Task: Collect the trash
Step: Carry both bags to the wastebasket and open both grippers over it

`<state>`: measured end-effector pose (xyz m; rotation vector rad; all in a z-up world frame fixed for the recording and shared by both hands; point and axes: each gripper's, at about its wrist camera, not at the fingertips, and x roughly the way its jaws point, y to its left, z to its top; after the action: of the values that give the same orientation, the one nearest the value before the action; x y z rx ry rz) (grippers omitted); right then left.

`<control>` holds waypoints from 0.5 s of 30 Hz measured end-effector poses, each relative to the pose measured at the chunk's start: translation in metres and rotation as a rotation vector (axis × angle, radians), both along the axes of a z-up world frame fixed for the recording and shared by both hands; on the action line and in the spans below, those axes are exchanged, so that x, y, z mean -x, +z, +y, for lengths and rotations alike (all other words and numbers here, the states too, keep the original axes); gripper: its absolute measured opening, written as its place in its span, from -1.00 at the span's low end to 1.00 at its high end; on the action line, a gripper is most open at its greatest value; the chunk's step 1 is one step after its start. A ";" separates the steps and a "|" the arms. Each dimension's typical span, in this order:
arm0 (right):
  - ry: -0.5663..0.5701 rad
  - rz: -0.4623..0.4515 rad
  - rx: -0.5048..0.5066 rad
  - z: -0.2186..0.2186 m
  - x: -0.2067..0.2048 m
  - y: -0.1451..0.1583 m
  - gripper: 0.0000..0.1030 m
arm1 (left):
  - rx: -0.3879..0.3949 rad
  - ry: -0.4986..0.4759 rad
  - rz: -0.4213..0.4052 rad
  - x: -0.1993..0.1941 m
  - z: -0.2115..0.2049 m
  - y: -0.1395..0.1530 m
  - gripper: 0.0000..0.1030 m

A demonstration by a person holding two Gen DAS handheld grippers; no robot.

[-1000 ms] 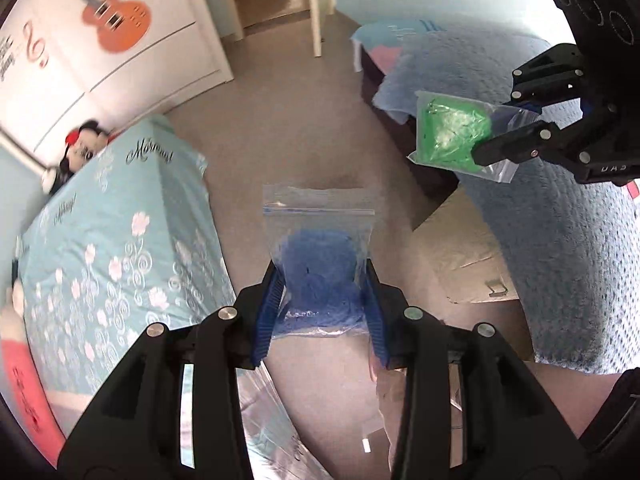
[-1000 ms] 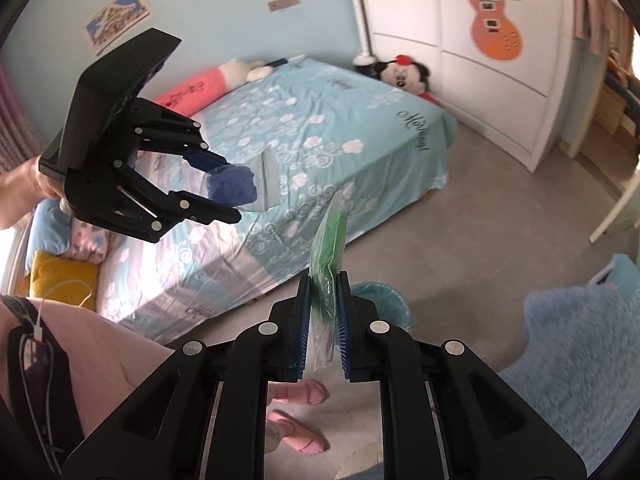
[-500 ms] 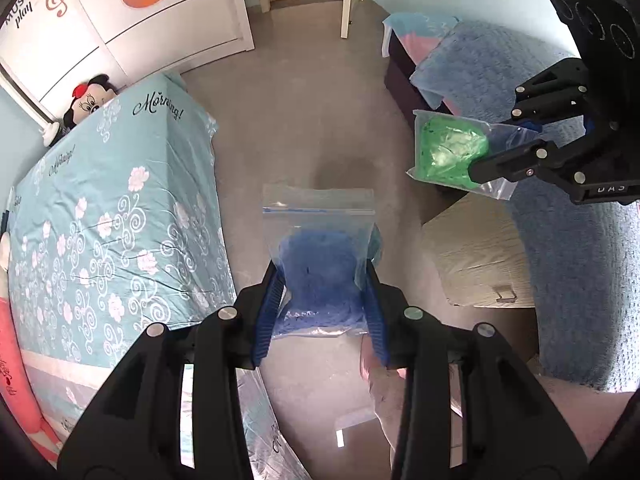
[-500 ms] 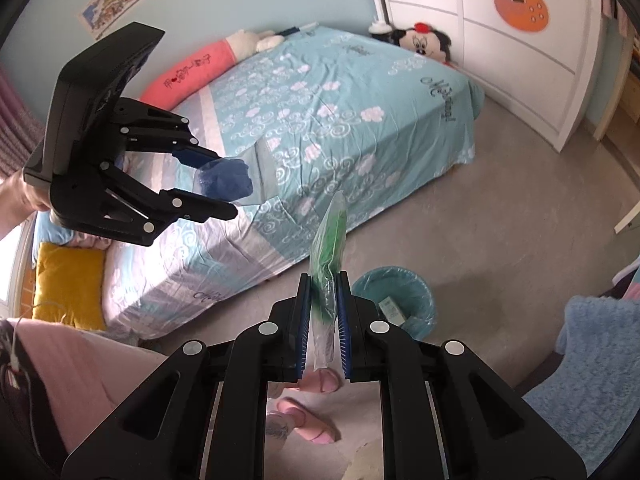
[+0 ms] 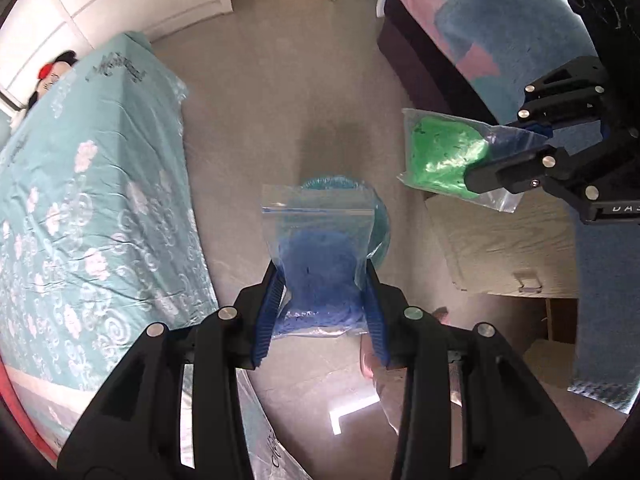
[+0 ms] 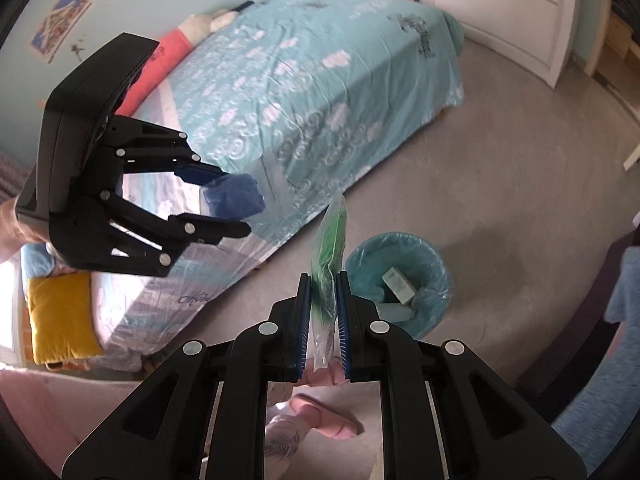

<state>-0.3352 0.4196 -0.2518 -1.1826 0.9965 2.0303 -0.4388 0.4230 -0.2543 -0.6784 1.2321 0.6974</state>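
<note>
My left gripper (image 5: 322, 280) is shut on a clear zip bag of blue stuff (image 5: 320, 256), held over the floor. Just behind that bag peeks the rim of a teal-lined trash bin (image 5: 380, 216). My right gripper (image 6: 323, 292) is shut on a clear zip bag of green stuff (image 6: 330, 248), seen edge-on. The bin (image 6: 400, 276) stands on the floor just right of it, with a small white box inside. In the left wrist view the right gripper (image 5: 508, 160) holds the green bag (image 5: 440, 152) at the right. In the right wrist view the left gripper (image 6: 224, 200) holds the blue bag (image 6: 236, 196) at the left.
A bed with a teal flowered cover (image 6: 304, 92) fills the left side. A sofa with a blue fluffy throw (image 5: 520, 32) lies to the right, with a cardboard box (image 5: 500, 248) before it. Pink slippers (image 6: 328, 420) of the person stand below. White wardrobe (image 6: 500, 12) at the back.
Both grippers have come down toward the floor with their bags still held. The bin has come into sight behind the blue bag and grown larger beside the green bag.
</note>
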 end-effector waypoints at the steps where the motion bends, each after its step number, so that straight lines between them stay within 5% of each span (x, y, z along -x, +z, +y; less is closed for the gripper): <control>1: -0.007 0.003 0.015 0.003 0.000 -0.011 -0.73 | 0.012 -0.006 -0.004 0.000 0.003 -0.014 -0.29; 15: -0.120 -0.055 0.162 0.024 -0.023 -0.166 -0.73 | 0.132 -0.002 -0.002 -0.017 0.026 -0.159 -0.28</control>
<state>-0.3126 0.4432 -0.4179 -1.2233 1.1935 1.8435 -0.4215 0.4488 -0.4130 -0.7868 1.2848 0.6174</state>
